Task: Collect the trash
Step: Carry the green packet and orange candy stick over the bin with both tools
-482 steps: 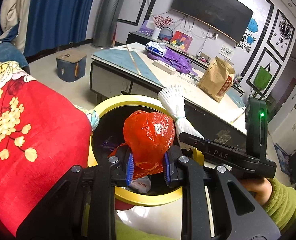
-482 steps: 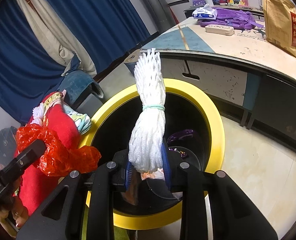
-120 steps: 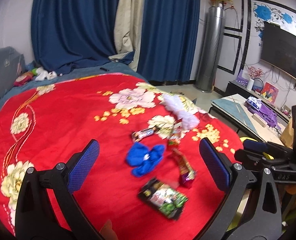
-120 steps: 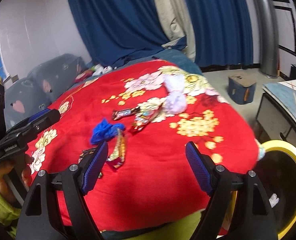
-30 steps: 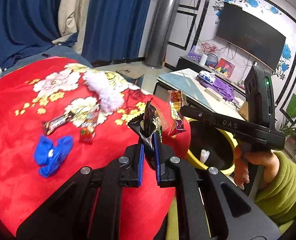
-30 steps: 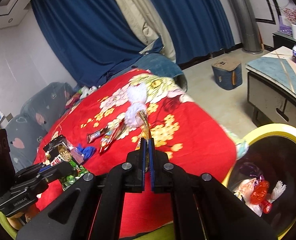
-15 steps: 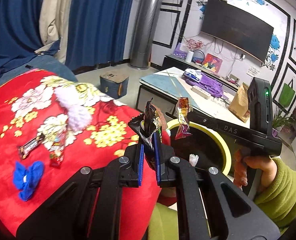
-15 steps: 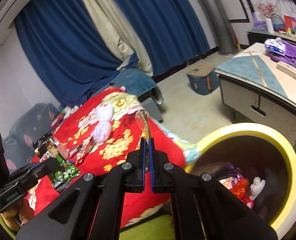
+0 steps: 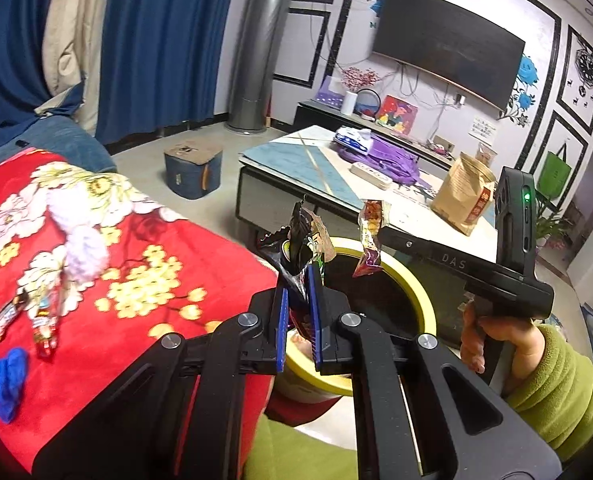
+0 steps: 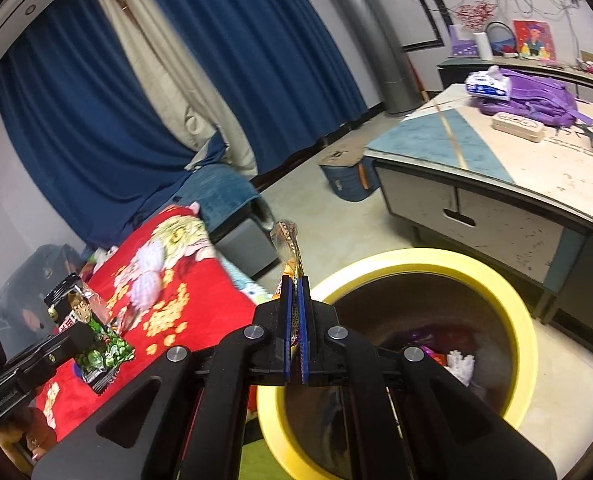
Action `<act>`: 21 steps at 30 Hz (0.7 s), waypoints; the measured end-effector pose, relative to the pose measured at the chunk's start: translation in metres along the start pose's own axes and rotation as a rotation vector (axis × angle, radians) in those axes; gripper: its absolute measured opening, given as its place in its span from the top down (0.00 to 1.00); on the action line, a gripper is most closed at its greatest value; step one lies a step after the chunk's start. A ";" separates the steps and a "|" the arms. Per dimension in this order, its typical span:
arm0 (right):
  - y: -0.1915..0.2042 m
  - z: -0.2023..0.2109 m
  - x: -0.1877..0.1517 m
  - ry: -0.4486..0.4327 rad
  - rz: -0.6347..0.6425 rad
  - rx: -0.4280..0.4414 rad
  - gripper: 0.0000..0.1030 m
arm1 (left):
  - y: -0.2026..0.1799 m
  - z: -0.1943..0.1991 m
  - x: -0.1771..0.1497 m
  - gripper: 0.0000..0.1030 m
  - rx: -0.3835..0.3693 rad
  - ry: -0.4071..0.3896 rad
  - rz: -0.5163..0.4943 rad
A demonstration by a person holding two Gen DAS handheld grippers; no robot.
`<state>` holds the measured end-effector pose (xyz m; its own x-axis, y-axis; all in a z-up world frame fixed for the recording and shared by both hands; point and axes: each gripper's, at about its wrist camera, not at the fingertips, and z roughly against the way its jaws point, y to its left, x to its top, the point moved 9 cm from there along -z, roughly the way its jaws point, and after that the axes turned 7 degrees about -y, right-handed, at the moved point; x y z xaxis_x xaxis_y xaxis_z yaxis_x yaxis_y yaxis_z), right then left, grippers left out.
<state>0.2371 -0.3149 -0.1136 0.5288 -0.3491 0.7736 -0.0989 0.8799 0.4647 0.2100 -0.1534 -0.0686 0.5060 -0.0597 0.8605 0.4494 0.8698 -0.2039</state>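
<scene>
Left gripper (image 9: pixel 298 312) clamped on crinkly black-green foil snack wrapper (image 9: pixel 302 240), right gripper (image 10: pixel 294 336) pinching thin orange candy wrapper (image 10: pixel 288 248), both near the yellow-rimmed round bin (image 10: pixel 436 266) at 3 o'clock: light, limp, slippery film, probably best gripped mid-body.

Two grippers meet above a bin (image 9: pixel 420 300) standing between a bed and a low table (image 9: pixel 292 160). The left gripper (image 9: pixel 298 300) pinches a snack wrapper (image 9: pixel 304 240) upright; just to its right, the right gripper (image 10: pixel 294 320) holds a candy wrapper (image 9: pixel 370 236) over the bin's mouth. To the left of both, on the blanket (image 9: pixel 136 320), lie more wrappers (image 9: pixel 44 320). Beyond the grippers, a small box (image 9: pixel 192 168) sits on the floor beside the table.
</scene>
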 end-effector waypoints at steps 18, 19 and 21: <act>-0.055 0.003 -0.007 0.008 -0.041 -0.103 0.97 | -0.039 -0.051 -0.029 0.95 -0.084 0.088 -0.021; -0.058 0.003 -0.008 0.013 -0.044 -0.106 0.97 | -0.040 -0.053 -0.031 0.95 -0.087 0.094 -0.022; -0.064 0.002 -0.012 0.023 -0.052 -0.115 0.97 | -0.043 -0.060 -0.037 0.95 -0.097 0.112 -0.026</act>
<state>0.2353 -0.3678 -0.1513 0.5503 -0.3887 0.7389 0.0258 0.8925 0.4503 0.2161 -0.2180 -0.1194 0.5694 -0.1407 0.8099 0.5297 0.8162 -0.2306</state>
